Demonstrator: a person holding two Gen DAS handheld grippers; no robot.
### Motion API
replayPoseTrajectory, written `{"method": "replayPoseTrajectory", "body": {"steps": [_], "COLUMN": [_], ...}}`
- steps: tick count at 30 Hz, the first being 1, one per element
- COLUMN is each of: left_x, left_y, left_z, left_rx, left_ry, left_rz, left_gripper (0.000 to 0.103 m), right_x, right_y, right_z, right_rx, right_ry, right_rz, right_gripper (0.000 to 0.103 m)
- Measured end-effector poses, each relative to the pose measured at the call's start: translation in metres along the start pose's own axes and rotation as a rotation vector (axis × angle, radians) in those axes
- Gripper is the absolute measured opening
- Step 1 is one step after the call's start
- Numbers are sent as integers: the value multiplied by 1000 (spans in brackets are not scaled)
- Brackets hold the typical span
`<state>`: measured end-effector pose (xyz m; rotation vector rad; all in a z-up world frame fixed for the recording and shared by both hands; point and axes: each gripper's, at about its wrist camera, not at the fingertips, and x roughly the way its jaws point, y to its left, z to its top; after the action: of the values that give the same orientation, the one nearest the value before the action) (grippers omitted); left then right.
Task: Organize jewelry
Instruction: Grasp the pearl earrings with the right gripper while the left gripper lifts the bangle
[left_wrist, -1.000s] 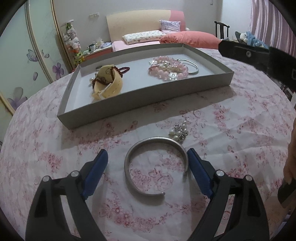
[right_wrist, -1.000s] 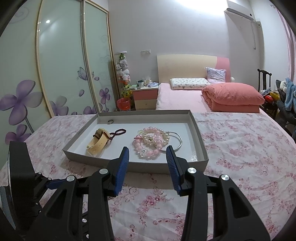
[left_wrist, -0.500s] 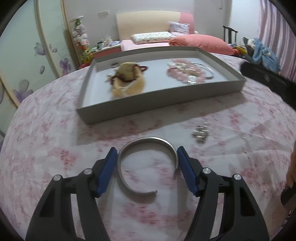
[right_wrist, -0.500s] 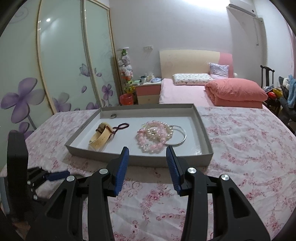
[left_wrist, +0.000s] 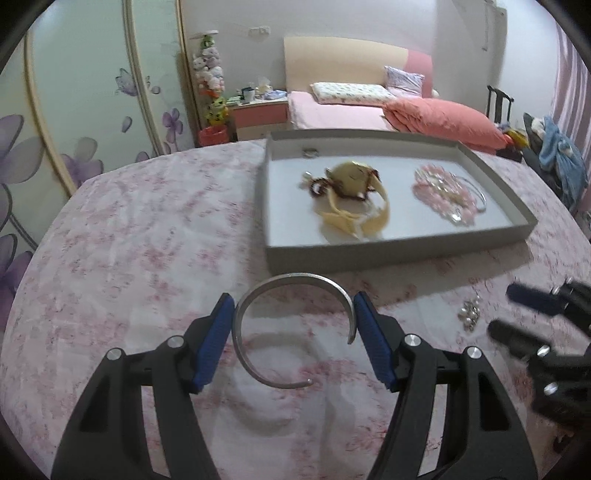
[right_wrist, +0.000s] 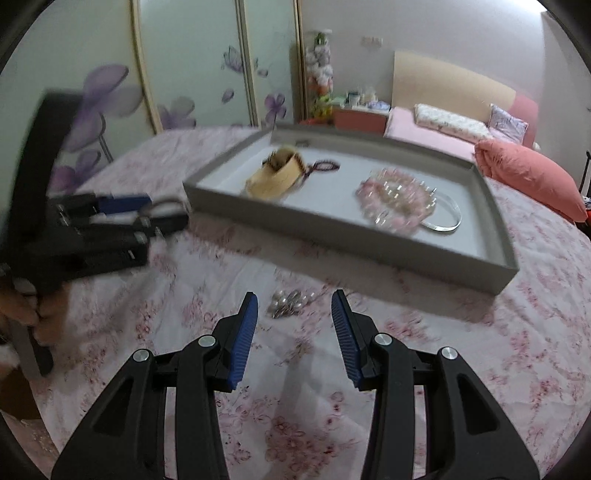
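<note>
Grey tray (left_wrist: 399, 248) — yellow band (left_wrist: 354, 192), pink beads (left_wrist: 445, 194), silver bangle (right_wrist: 448, 218) inside

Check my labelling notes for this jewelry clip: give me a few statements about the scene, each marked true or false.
1. The left gripper is shut on the silver bangle. True.
2. The right gripper holds the pearl cluster. False: it is open, and the cluster lies on the tablecloth.
3. The pink bead bracelet lies in the grey tray. True.
4. The tray has dividers. False: it is one open compartment.
</note>
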<state>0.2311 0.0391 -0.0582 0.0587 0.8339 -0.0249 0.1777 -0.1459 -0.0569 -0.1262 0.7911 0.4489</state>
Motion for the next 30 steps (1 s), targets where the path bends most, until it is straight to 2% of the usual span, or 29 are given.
{"method": "replayPoseTrajectory", "body": {"steps": [4,14,17,19,30], "left_x": [-5,-8,-8,-8,-8], "left_y": [5,10,13,14,12], "left_z": [2,7,8,8,7], "left_rx": [-10,-27,-31,-32,-23], "left_ry": [-15,-30,-32,-31,-37], "left_rz": [7,14,17,19,17], "left_gripper": [65,65,65,65,65], "right_x": [12,25,24,23,14], "right_y": [1,5,5,3,-18], "right_z": [1,10,10,10,1], "right_rx": [10,-18,-19,-10,51], "right_ry": [47,84,81,80,71], "right_rz": [-1,-35,-29,-29,-89], "right_gripper": [43,42,20,12,11]}}
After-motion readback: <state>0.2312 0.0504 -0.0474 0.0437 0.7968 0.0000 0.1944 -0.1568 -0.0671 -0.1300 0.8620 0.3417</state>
